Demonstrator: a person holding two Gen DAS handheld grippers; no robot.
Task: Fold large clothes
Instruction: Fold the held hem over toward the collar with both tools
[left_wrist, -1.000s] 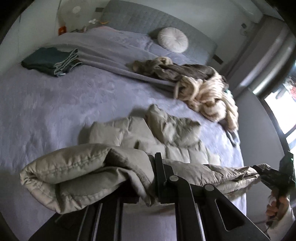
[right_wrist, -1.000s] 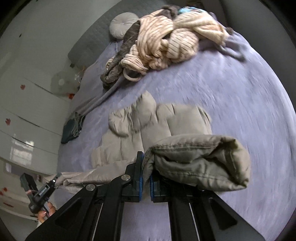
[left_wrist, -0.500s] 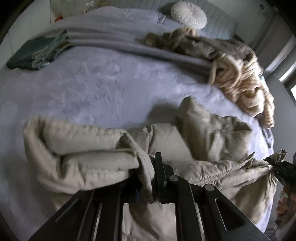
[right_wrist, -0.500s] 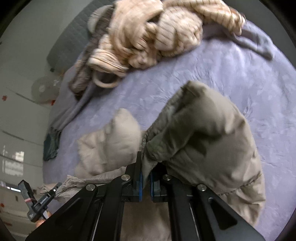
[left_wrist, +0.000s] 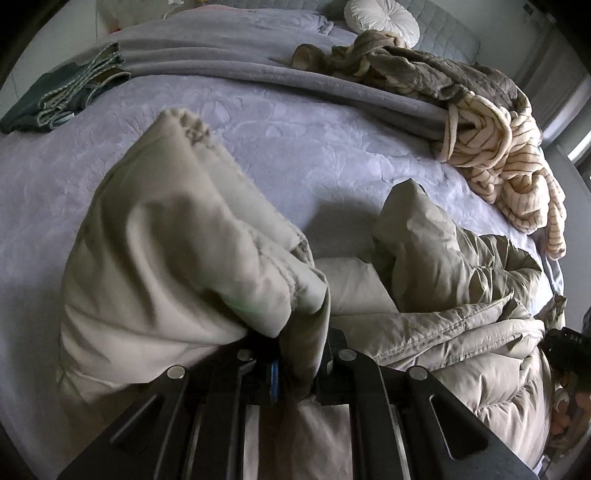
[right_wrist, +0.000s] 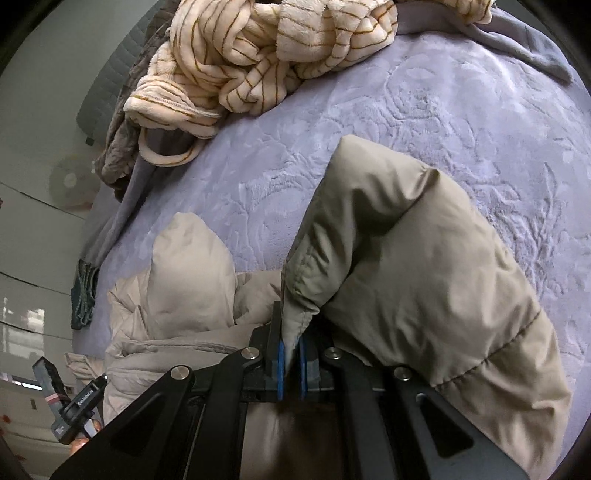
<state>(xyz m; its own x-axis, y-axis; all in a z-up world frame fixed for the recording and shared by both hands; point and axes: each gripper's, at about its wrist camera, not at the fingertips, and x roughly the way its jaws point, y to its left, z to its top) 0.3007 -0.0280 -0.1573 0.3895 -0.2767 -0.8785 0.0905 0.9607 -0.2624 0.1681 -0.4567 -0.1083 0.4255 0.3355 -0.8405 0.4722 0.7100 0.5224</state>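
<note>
A beige puffer jacket (left_wrist: 443, 332) lies on the lilac bedspread (left_wrist: 314, 140), its near edge folded forward over the rest. My left gripper (left_wrist: 301, 363) is shut on a bunched corner of that jacket, and a padded fold (left_wrist: 177, 258) drapes out to the left of the jaws. In the right wrist view my right gripper (right_wrist: 291, 362) is shut on the other corner of the jacket (right_wrist: 424, 295), with fabric pinched between its blue pads (right_wrist: 280, 369). The jacket's hood (right_wrist: 192, 273) lies flat to the left. Each gripper shows at the edge of the other's view.
A heap of cream striped fleece (left_wrist: 506, 147) and a brown garment (left_wrist: 424, 70) lies on the bed's far right side. A folded dark green item (left_wrist: 55, 99) sits far left. A round white cushion (left_wrist: 380, 18) leans at the grey headboard. A folded grey blanket (left_wrist: 221, 59) crosses the bed.
Both grippers have come down and forward toward the bed, carrying the jacket's near edge over the rest of it. The held folds now rest low on the jacket instead of hanging in the air.
</note>
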